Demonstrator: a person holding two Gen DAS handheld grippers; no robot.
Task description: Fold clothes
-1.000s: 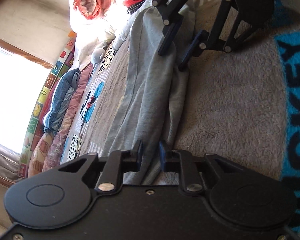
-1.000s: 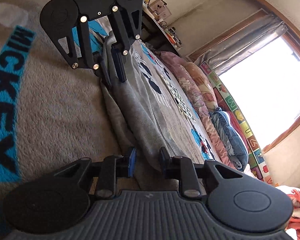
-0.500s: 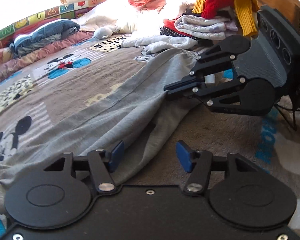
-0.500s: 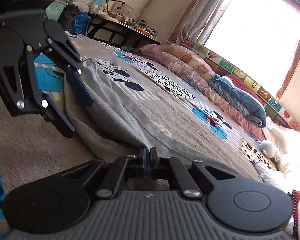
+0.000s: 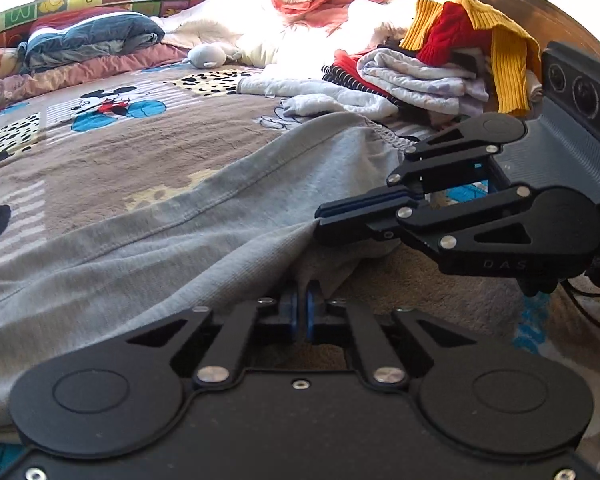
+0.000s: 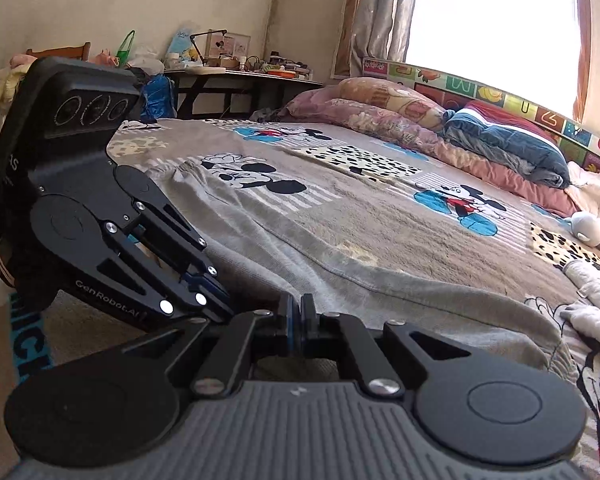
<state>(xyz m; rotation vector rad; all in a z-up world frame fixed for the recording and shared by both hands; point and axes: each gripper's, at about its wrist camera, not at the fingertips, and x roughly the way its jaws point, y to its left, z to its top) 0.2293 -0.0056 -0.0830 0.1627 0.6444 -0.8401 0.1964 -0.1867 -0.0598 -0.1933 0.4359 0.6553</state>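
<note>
Fingers of both grippers pinch the grey garment [image 5: 148, 264]; only the left wrist view shows the clothes pile [image 5: 432, 68].

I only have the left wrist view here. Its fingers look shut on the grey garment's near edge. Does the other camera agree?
Observer: Yes. In the right wrist view the left gripper shows side-on, jaws together, tips at the edge of the grey garment.
Reviewer: And the right gripper's own pads?
Observer: The right gripper is shut as well, with grey cloth rising just beyond its tips, close beside the left one.
Reviewer: What is past the garment's far end, to my left?
Observer: It lies flat along the blanket. Beyond the bed, a cluttered desk stands against the wall.
</note>
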